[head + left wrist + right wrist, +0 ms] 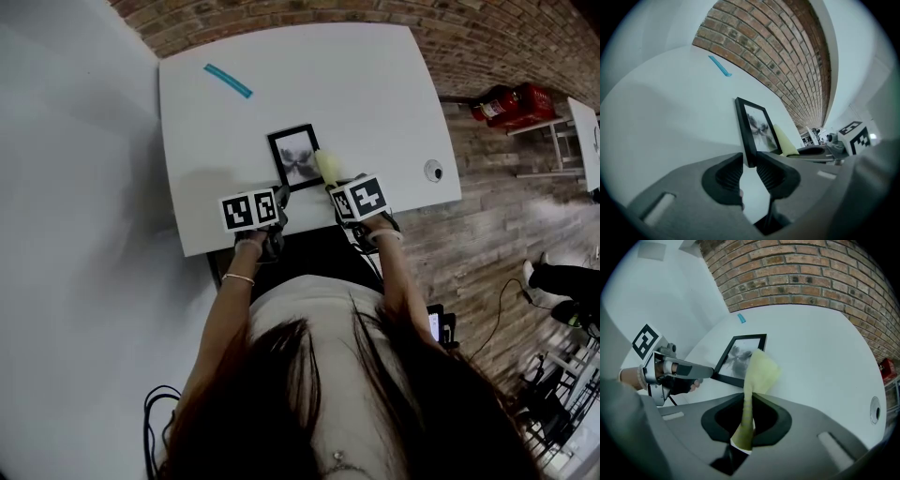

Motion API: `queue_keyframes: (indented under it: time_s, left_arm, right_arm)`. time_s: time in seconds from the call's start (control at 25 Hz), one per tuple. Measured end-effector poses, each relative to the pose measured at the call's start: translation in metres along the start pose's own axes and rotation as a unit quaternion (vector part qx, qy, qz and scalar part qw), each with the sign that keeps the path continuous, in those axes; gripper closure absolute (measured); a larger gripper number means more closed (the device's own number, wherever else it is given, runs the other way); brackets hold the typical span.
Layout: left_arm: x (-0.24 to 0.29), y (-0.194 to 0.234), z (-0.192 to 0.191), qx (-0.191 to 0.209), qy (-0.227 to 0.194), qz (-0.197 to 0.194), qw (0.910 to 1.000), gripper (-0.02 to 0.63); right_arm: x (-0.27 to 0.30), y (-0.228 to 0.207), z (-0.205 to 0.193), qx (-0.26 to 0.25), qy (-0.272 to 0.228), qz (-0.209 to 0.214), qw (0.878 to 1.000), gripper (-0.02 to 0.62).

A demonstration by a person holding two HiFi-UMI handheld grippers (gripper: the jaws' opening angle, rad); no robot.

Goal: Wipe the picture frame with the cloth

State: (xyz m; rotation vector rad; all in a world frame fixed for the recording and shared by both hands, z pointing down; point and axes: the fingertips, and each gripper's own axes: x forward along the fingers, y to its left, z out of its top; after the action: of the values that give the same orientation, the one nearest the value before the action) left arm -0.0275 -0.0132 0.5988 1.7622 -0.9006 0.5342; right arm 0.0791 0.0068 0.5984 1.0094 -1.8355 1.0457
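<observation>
A black picture frame (296,157) with a grey print lies flat on the white table (375,103), near its front edge. My left gripper (279,202) is shut on the frame's near left corner; in the left gripper view the frame (754,131) has its edge clamped between the jaws of that gripper (750,165). My right gripper (751,401) is shut on a pale yellow cloth (758,373), whose free end rests over the frame's (740,357) near right corner. In the head view the cloth (327,166) lies at the frame's right edge, just ahead of the right gripper (339,187).
A strip of blue tape (228,81) lies at the table's far left. A small round grommet (433,171) sits near the right front corner. A brick wall (811,273) runs behind the table. A red extinguisher (511,103) lies on the wooden floor to the right.
</observation>
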Motion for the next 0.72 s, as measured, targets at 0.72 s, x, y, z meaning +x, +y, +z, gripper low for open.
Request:
queue_keyframes:
  time_s: [0.72]
  left_arm:
    - [0.0027, 0.0003, -0.0014, -0.004, -0.012, 0.002, 0.9999, 0.514]
  right_arm:
    - [0.0027, 0.0021, -0.0067, -0.024, 0.023, 0.02, 0.999, 0.558]
